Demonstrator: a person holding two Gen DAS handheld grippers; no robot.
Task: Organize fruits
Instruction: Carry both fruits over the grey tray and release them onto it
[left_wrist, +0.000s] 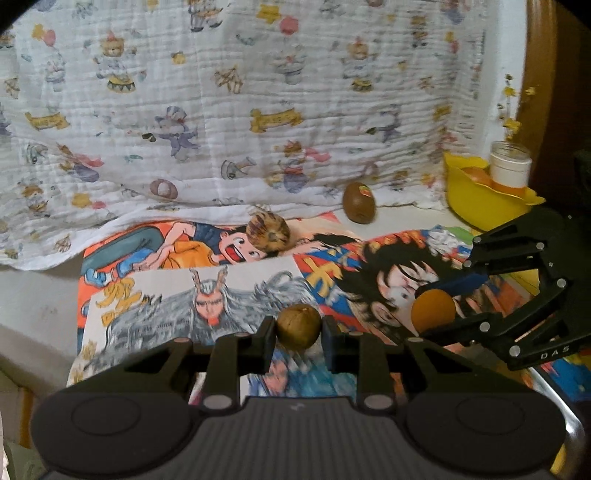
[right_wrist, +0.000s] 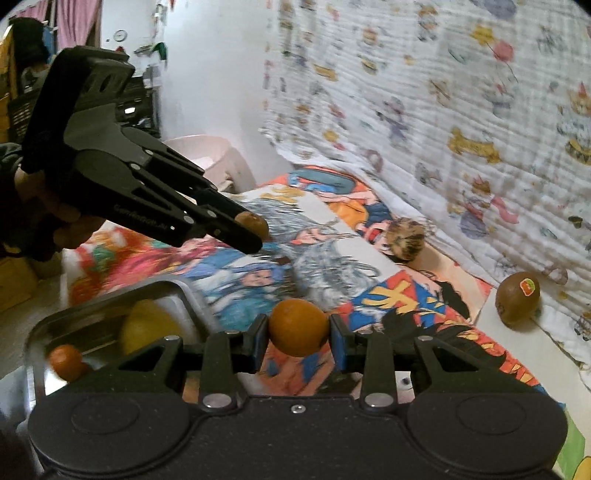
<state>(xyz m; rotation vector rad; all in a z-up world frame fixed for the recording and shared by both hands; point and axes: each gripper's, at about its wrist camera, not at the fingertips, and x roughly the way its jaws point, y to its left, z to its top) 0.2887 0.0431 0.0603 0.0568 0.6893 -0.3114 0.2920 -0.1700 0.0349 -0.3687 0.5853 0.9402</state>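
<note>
My left gripper (left_wrist: 298, 332) is shut on a small brown round fruit (left_wrist: 298, 321), held above the cartoon-print mat (left_wrist: 221, 295). My right gripper (right_wrist: 299, 332) is shut on a small orange (right_wrist: 298, 325). Each gripper shows in the other's view: the right one (left_wrist: 430, 312) with its orange (left_wrist: 434, 308) at the right, the left one (right_wrist: 255, 230) with its brown fruit (right_wrist: 255, 222) at the upper left. A kiwi with a sticker (left_wrist: 360, 203) (right_wrist: 517, 299) and a speckled brown fruit (left_wrist: 267, 230) (right_wrist: 404, 240) lie near the hanging cloth.
A metal tray (right_wrist: 173, 286) at the lower left of the right wrist view holds a yellow lemon (right_wrist: 147, 328) and a small orange (right_wrist: 66, 362). A yellow bowl (left_wrist: 476, 210) with orange fruit and a white jar (left_wrist: 511, 162) stand at the back right. A bear-print cloth (left_wrist: 221, 110) hangs behind.
</note>
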